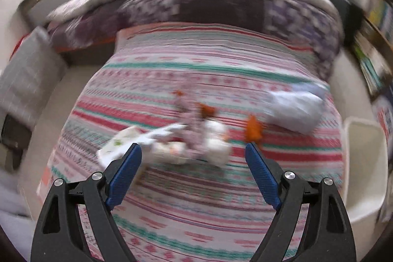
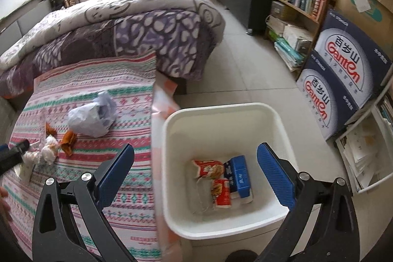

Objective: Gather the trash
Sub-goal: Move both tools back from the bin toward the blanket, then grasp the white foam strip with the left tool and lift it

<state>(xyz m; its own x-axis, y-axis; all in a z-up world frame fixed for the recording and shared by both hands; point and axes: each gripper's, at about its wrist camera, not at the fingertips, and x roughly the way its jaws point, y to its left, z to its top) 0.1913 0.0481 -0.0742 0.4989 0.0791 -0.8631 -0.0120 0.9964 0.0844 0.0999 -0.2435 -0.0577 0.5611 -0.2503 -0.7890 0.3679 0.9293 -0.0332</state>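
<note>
Two grippers, we see left gripper (image 1: 192, 147) and right gripper (image 2: 196, 151) gaping empty, square white plastic bin (image 2: 275, 119) holding three glossy packets, crinkled plastic bag (image 2: 92, 118) at ten o'clock.

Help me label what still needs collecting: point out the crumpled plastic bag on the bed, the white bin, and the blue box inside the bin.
crumpled plastic bag (image 2: 92, 118), right wrist view, middle of its bulge.
white bin (image 2: 218, 107), right wrist view, far rim.
blue box (image 2: 240, 174), right wrist view, its top face.
</note>
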